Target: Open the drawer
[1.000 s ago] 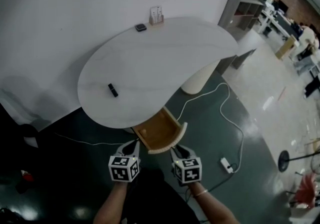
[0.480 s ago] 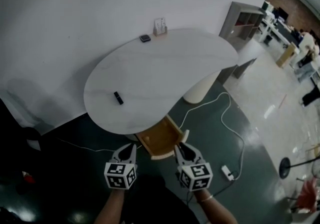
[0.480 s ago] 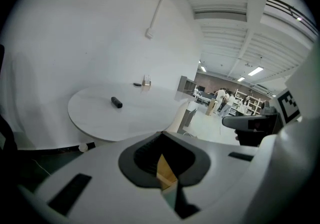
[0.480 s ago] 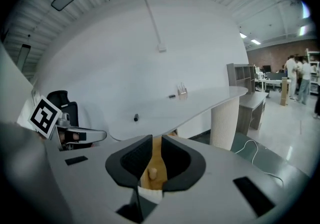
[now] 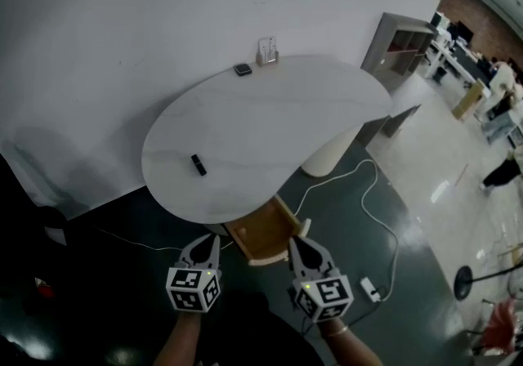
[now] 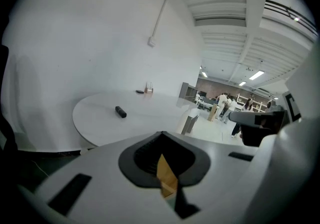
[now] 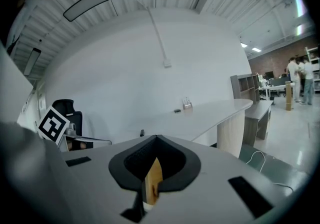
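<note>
While the drawer (image 5: 261, 230) gapes, left gripper (image 5: 212, 240) and right gripper (image 5: 296, 243) flank it.

A white table (image 5: 278, 123) bears a black bar (image 5: 198, 164). By its far edge sit a dark square (image 5: 243, 69) and a stand (image 5: 267, 51).

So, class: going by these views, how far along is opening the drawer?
Done: the drawer stands pulled out from under the table. In hand: nothing; the left gripper and right gripper hover shut and empty near its front. Left: seemingly nothing.
</note>
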`<state>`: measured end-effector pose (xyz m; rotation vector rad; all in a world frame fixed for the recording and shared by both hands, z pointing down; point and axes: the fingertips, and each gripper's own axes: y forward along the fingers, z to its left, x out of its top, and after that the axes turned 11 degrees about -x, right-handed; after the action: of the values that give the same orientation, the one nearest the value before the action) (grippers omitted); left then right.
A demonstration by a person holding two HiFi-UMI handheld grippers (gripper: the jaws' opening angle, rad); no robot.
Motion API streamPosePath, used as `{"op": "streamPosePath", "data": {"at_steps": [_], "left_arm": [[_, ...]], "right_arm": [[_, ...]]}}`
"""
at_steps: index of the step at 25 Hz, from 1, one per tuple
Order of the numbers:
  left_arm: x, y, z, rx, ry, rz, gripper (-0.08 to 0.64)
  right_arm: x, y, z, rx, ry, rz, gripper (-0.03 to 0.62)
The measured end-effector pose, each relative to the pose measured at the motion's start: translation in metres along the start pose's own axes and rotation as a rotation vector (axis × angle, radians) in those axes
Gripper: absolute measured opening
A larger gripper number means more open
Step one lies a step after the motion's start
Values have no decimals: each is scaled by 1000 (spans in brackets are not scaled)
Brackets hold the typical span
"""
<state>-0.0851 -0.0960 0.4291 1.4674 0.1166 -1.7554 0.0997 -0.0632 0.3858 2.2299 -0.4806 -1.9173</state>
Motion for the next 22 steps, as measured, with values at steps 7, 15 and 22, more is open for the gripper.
{"op": "streamPosePath", "data": {"at_steps": [7,15,22], "left_arm": [[9,-3,-1,-1,4,-23,3],[16,-6,4,14,18,-38,3],[18,-4,6,20,12,-40,3]], "right_arm": [[4,-1,0,-16,-53,-4,3],[9,3,-1,-14,-57,-22,3],[12,5,-6,-6,-59,-26,3]]}}
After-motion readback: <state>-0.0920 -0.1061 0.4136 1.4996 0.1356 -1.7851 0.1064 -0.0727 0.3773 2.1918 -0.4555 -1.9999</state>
